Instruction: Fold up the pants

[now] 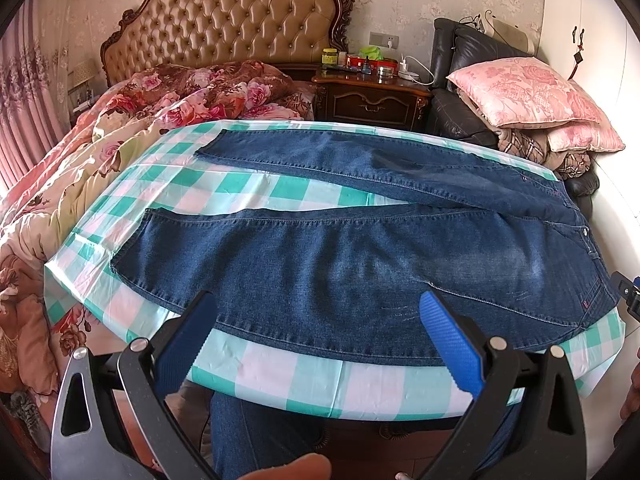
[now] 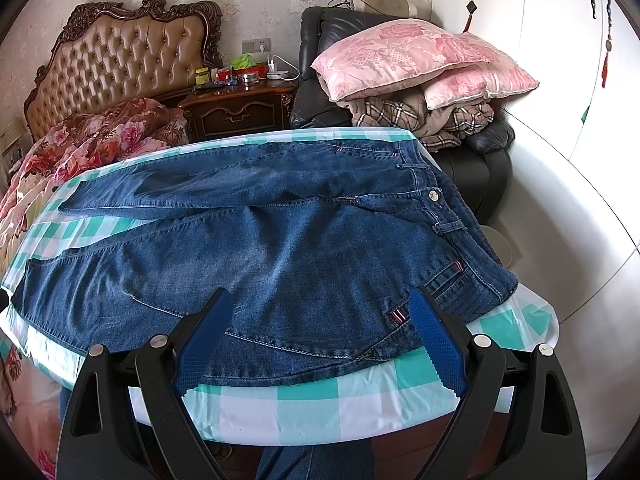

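Blue jeans (image 1: 360, 256) lie flat on a table with a green-and-white checked cloth (image 1: 280, 376), legs spread apart to the left, waist to the right. They also show in the right wrist view (image 2: 304, 248), with the waist button at right. My left gripper (image 1: 316, 320) is open and empty, its blue fingers (image 1: 188, 344) above the near leg's lower edge. My right gripper (image 2: 320, 320) is open and empty, hovering over the near hip and pocket area. Part of the right gripper (image 1: 626, 292) shows at the right edge of the left wrist view.
A bed with floral bedding (image 1: 120, 152) and a tufted headboard (image 1: 228, 20) lies behind left. A dark nightstand (image 1: 372, 96) with small items stands behind. A black armchair with pink pillows (image 2: 404, 60) sits at the back right. The person's legs (image 1: 256, 432) are under the table's near edge.
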Action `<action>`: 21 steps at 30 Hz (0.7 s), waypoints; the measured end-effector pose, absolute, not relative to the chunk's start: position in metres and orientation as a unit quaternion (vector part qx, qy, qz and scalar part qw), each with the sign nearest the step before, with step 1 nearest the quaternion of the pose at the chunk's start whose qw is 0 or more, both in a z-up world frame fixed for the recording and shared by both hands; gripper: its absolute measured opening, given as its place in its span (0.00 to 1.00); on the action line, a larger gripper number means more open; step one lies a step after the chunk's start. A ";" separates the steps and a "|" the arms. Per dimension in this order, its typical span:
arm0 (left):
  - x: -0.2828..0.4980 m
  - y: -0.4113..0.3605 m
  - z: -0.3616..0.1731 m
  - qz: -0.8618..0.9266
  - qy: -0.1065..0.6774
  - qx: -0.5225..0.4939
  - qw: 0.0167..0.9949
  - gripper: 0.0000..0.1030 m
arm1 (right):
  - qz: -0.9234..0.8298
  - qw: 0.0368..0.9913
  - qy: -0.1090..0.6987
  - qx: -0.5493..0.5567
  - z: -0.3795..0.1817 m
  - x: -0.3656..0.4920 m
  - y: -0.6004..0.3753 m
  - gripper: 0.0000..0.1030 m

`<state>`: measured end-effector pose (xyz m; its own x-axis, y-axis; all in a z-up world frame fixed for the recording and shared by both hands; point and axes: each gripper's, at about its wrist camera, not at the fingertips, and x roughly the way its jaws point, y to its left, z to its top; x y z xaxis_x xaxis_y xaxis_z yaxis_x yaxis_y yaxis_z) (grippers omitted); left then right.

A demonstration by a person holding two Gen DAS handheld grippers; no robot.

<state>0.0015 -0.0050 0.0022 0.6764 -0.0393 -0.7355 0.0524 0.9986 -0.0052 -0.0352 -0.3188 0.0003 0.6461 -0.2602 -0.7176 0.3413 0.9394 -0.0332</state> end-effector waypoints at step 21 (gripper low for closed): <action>0.010 -0.005 0.004 -0.038 0.403 0.006 0.914 0.99 | -0.121 0.900 0.409 0.092 -0.001 -0.020 -0.335 0.85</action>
